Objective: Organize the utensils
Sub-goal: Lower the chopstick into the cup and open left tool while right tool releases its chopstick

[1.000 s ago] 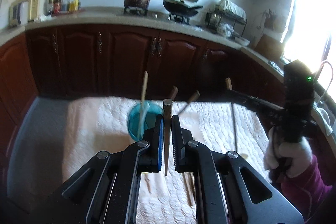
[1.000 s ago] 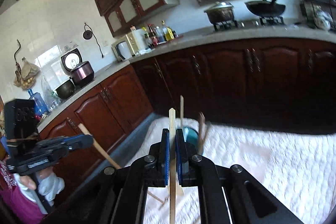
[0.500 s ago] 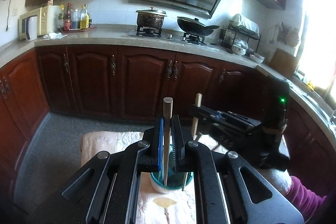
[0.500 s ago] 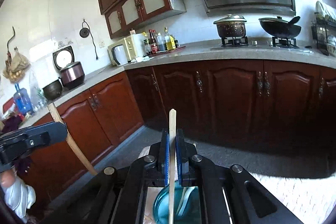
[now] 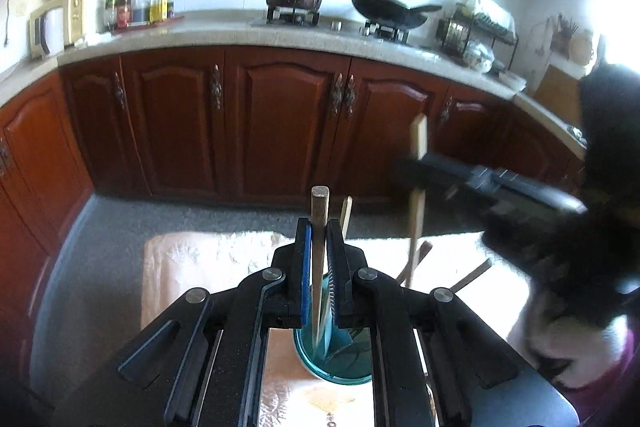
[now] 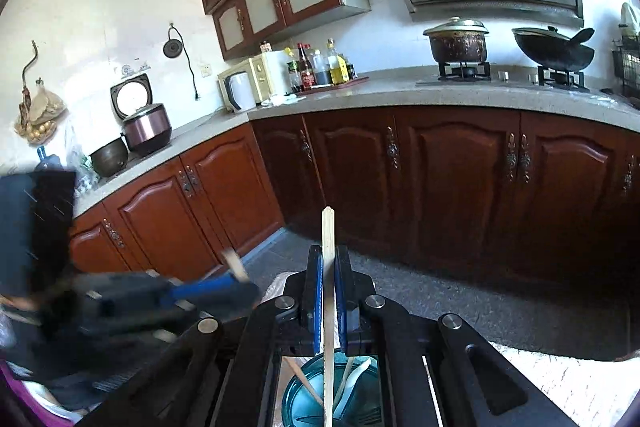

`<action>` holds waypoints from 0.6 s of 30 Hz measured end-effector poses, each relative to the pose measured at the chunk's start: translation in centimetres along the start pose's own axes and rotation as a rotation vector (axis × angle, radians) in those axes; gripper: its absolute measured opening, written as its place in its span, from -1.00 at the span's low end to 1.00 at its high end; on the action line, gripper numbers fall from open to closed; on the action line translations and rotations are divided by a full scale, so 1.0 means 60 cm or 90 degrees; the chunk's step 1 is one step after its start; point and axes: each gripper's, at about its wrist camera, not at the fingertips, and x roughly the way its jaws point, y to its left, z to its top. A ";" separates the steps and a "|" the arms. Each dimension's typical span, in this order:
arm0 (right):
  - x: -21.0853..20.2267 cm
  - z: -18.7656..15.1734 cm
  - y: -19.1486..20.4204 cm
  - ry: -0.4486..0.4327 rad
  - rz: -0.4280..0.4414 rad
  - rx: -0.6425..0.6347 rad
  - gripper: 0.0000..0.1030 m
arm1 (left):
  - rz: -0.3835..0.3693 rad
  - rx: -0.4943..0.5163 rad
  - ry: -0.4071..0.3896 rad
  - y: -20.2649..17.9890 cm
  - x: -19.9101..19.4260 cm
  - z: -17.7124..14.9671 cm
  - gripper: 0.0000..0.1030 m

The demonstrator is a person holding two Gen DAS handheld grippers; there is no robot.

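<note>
The table (image 5: 208, 259), covered with a white quilted cloth, carries the teal cup (image 6: 304, 403), which holds several utensils. The left gripper (image 5: 319, 259) clamps a dark-handled utensil (image 5: 319, 203) upright directly above the teal cup. The right gripper (image 6: 329, 291) clamps a pale wooden stick (image 6: 328, 235) upright, its lower end reaching into the teal cup.

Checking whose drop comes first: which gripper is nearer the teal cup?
Too close to call. The left gripper and the right gripper each hold a wooden utensil upright directly above the teal cup.
</note>
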 end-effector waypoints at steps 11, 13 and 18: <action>-0.005 -0.003 0.000 -0.015 -0.001 0.013 -0.90 | 0.014 -0.017 0.046 0.007 0.039 -0.031 -0.88; -0.003 -0.007 0.002 -0.014 -0.006 0.011 -0.90 | 0.015 -0.021 0.051 0.009 0.042 -0.036 -0.88; -0.014 0.005 0.003 -0.028 -0.002 0.013 -0.90 | 0.017 -0.025 0.065 0.012 0.054 -0.047 -0.88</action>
